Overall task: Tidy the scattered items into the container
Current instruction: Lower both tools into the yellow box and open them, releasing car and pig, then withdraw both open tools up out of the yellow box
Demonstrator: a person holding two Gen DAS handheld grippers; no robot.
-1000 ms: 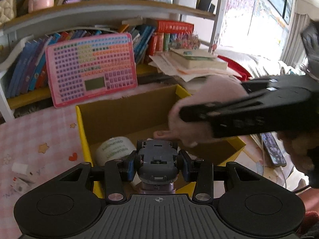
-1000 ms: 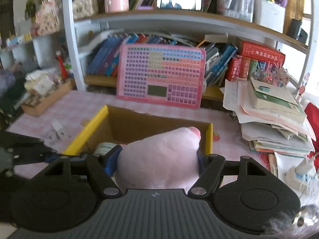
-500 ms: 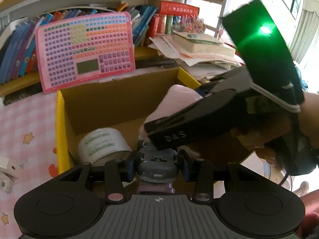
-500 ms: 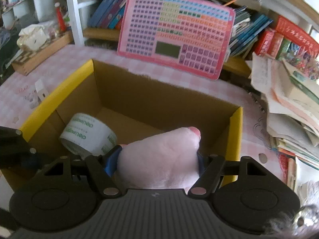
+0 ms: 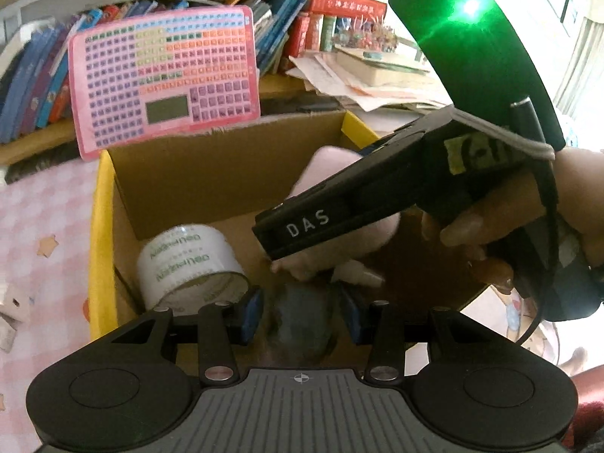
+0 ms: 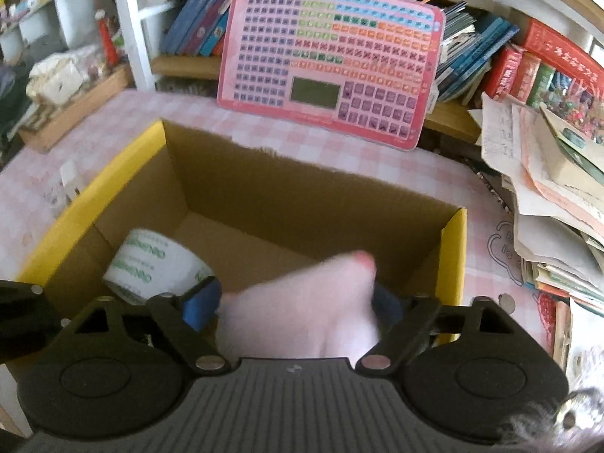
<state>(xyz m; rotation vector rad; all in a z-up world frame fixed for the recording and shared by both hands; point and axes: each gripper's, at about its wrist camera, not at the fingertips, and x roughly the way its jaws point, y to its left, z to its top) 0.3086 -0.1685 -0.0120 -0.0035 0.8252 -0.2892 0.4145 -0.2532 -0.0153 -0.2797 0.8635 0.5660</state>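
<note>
- Left wrist view: the left gripper [image 5: 300, 315] hangs low over the near edge of the box [image 5: 101, 226]. Its fingers [image 5: 251, 311] have spread wider than a second ago, and the grey toy car [image 5: 300, 326] between them is blurred. Likely it has just been let go; I cannot tell whether it still touches the pads.
- Tape roll [image 5: 188, 260] lies in the box's left corner, just beside the left finger.
- Right wrist view: the right gripper [image 6: 298, 311] has moved from above the rim down into the box. Its fingers [image 6: 198, 302] look parted around the pink plush [image 6: 302, 309], which is blurred as if slipping free.
- Both items are inside the box walls, so this drop seems about finished. Small white bits still lie on the tabletop [image 5: 45, 204] at far left.
</note>
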